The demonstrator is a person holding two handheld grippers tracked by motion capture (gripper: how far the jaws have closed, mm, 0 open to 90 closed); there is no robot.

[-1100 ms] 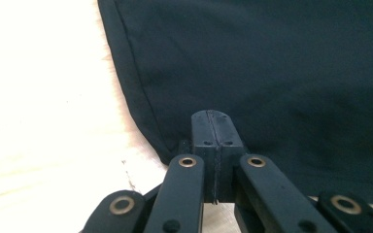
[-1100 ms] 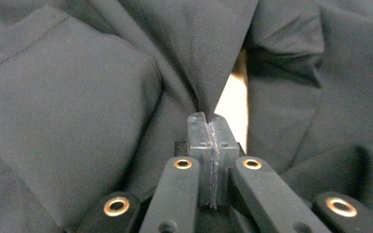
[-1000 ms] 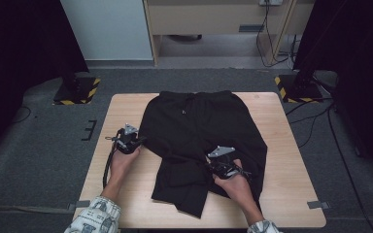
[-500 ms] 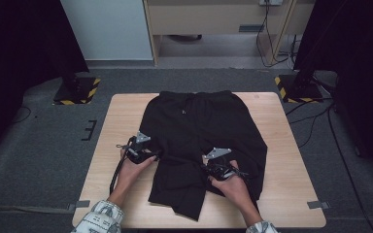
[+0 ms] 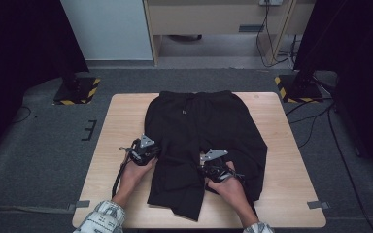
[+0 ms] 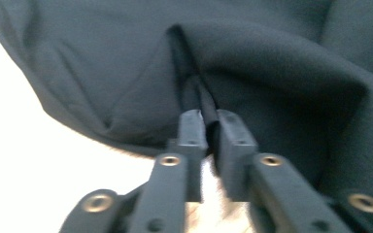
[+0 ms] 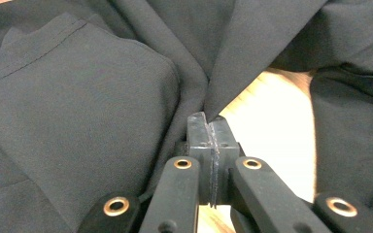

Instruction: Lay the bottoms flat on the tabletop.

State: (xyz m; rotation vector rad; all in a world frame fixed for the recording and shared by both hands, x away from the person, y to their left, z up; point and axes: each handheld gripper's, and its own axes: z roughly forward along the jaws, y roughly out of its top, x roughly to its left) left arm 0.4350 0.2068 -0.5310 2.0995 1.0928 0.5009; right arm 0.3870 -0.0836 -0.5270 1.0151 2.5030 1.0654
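black shorts (image 5: pixel 199 131) spread on wooden table (image 5: pixel 116 126) (waistband at far edge) | left gripper (image 6: pixel 207 127) just closed, pinching fold at left leg's outer edge | right gripper (image 7: pixel 209 133) clamped on fabric at crotch

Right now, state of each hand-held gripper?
Left hand-held gripper: just closed, shut on a fold of the black shorts.
Right hand-held gripper: shut, pinching the shorts' fabric edge.
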